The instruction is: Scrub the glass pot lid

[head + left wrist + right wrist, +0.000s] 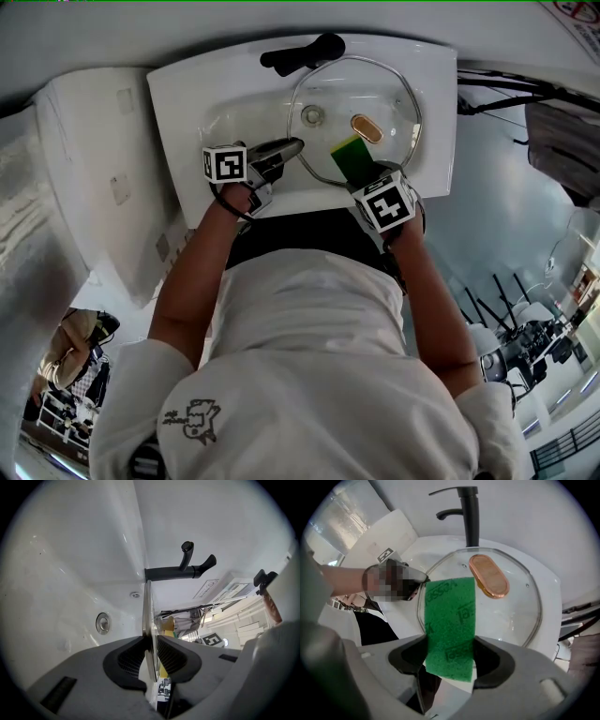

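Note:
The glass pot lid (356, 103) with a metal rim and a copper-coloured knob (367, 127) is held over the white sink (187, 103). My left gripper (289, 148) is shut on the lid's left rim. In the left gripper view the lid (149, 616) runs edge-on between the pads (136, 658). My right gripper (364, 174) is shut on a green scouring pad (352, 157), which lies against the lid's near edge. In the right gripper view the pad (450, 616) hangs from the jaws over the lid (515, 611), beside the knob (489, 576).
A black faucet (305, 53) stands at the back of the sink, above the lid. The drain (102, 622) sits in the basin floor. A white panel (94, 178) stands left of the sink. My own torso fills the lower head view.

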Available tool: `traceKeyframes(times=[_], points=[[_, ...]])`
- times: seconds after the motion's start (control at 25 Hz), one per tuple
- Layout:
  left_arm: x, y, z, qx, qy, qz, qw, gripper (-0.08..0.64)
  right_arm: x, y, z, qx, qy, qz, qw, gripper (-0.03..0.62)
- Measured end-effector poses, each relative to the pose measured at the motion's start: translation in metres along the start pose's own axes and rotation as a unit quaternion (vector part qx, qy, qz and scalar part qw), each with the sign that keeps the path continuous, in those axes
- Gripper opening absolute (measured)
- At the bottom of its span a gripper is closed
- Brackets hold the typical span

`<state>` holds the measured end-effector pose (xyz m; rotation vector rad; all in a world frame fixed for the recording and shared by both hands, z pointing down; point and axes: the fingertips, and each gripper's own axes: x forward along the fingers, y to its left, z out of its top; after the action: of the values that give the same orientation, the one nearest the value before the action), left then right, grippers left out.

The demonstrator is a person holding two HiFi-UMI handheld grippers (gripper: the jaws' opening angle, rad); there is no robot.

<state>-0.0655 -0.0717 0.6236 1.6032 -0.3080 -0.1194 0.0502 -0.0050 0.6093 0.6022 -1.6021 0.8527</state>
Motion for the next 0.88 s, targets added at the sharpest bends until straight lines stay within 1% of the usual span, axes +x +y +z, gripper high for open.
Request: traceKeyframes(times=[0.12, 0.24, 0.36, 0.48, 0.56, 0.64, 0.72, 0.88], points=[[-0.001, 0.000, 0.000, -0.001, 0.001, -0.001, 1.0000, 0.084, 0.004, -0.012, -0.029, 0.006, 0.025, -0.001, 1.000, 0.293], [-0.001, 0.000, 0.000, -0.002, 0.003, -0.001, 1.0000, 0.084, 0.003, -0.030, -0.055, 0.018, 0.039, -0.002, 0.999, 0.293], [0.000, 0.000, 0.000, -0.003, 0.003, -0.002, 1.0000, 0.084, -0.008, -0.049, -0.063, 0.021, 0.040, -0.007, 0.999, 0.295], [0.000, 0.000, -0.001, -0.005, 0.004, -0.003, 1.0000, 0.084, -0.024, -0.074, -0.054, 0.010, 0.032, -0.023, 0.999, 0.295], [0.000, 0.000, -0.001, -0.006, 0.005, -0.003, 1.0000, 0.084, -0.035, -0.090, -0.040, -0.010, 0.029, -0.031, 0.999, 0.296], [0.000, -0.001, -0.001, -0.006, 0.006, -0.003, 1.0000, 0.084, -0.045, -0.106, -0.027, -0.051, 0.043, -0.045, 0.997, 0.296], [0.000, -0.001, 0.000, -0.006, 0.006, -0.004, 1.0000, 0.084, -0.055, -0.123, -0.015, -0.091, 0.062, -0.067, 0.992, 0.296], [0.000, -0.001, 0.000, -0.006, 0.008, -0.006, 0.9999, 0.084, -0.064, -0.137, 0.018, -0.144, 0.064, -0.066, 0.985, 0.296]])
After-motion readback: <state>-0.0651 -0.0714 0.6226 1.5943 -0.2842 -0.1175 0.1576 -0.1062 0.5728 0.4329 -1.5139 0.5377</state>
